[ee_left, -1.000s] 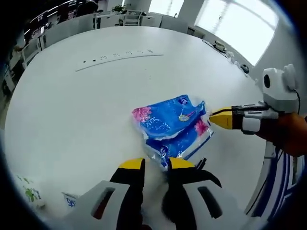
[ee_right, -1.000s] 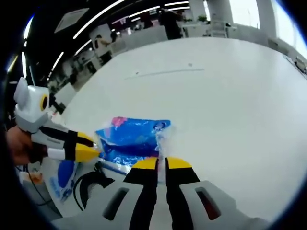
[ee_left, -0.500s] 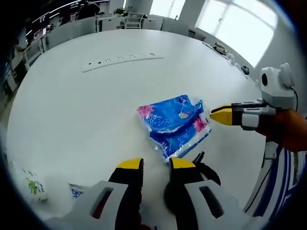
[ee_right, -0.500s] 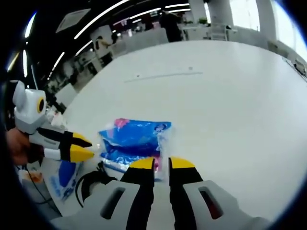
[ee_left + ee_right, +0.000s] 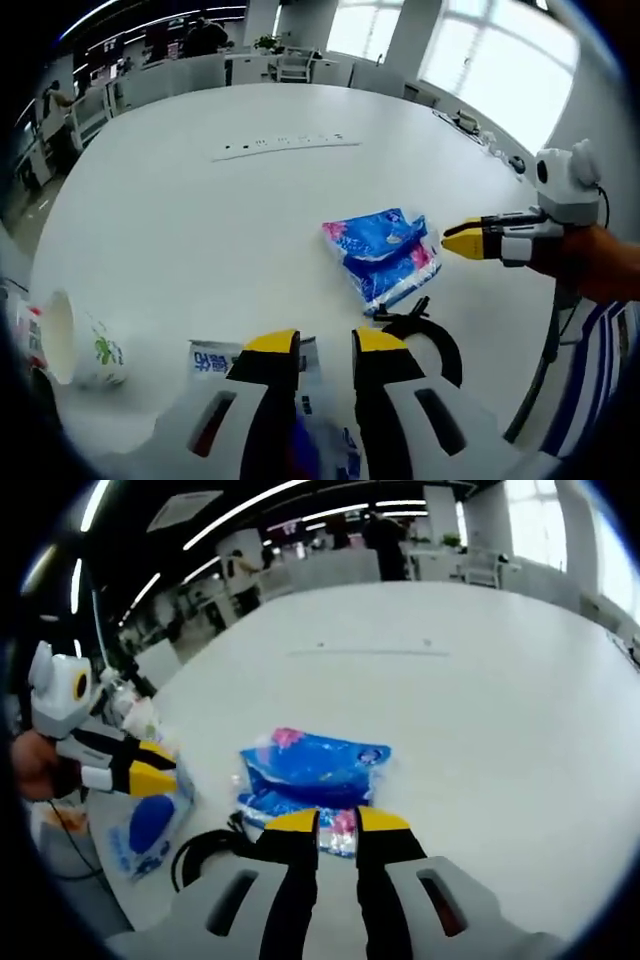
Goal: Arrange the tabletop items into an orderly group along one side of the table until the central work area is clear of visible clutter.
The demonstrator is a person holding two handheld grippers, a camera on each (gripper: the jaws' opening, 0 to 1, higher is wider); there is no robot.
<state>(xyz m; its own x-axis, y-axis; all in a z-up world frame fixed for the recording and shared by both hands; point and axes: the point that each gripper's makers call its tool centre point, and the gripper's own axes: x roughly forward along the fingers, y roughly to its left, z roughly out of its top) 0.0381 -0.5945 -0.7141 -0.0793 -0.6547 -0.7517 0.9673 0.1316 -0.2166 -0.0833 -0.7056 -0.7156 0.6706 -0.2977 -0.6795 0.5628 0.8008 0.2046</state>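
Observation:
Two blue tissue packs [image 5: 383, 255] with pink flower corners lie stacked on the white table [image 5: 180, 230]. My left gripper [image 5: 326, 344] is open, pulled back from the packs, hovering over a white and blue packet [image 5: 322, 440]. From the right, my right gripper [image 5: 450, 241] points at the packs' right edge with a small gap between. In the right gripper view the packs [image 5: 312, 770] lie just beyond my open right gripper [image 5: 338, 822], nothing held between its yellow tips. The left gripper [image 5: 172, 768] reaches in from the left, short of the packs.
A paper cup [image 5: 78, 342] lies on its side at the near left. A white packet with blue print [image 5: 215, 358] sits beside it. A black cable [image 5: 422, 328] curls near the packs. A white pack with a blue oval [image 5: 148, 828] lies under the left gripper. A power strip [image 5: 290, 147] runs across the far table.
The right gripper opened and let go of the packs' wrapper edge. Both grippers drew back from the packs, bringing the cup and packets into the left gripper view.

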